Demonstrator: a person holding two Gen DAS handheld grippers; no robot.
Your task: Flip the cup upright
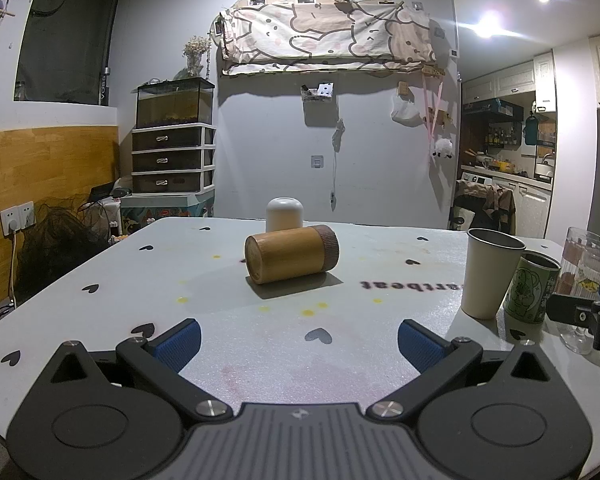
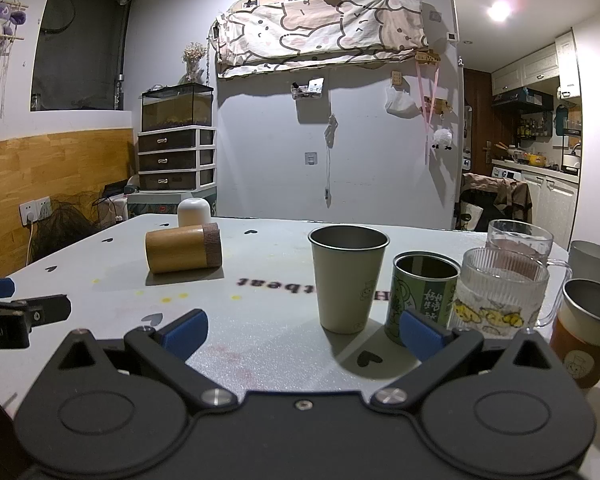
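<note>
A bamboo cup (image 1: 291,254) with a dark brown band lies on its side on the white table (image 1: 100,280), straight ahead of my left gripper (image 1: 299,346), which is open and empty. In the right wrist view the cup (image 2: 183,253) lies to the far left. A white cup (image 1: 284,214) stands upside down behind it and also shows in the right wrist view (image 2: 195,212). My right gripper (image 2: 305,334) is open and empty, just before a cream metal cup (image 2: 346,278) and a green tin cup (image 2: 422,296).
Upright on the right stand a ribbed glass mug (image 2: 500,292), a clear glass (image 2: 518,238), a brown-sleeved cup (image 2: 586,332) and a grey cup (image 2: 592,260). The cream cup (image 1: 490,274) and green cup (image 1: 532,288) are right of my left gripper. The table's far edge (image 1: 340,222) is behind the cups.
</note>
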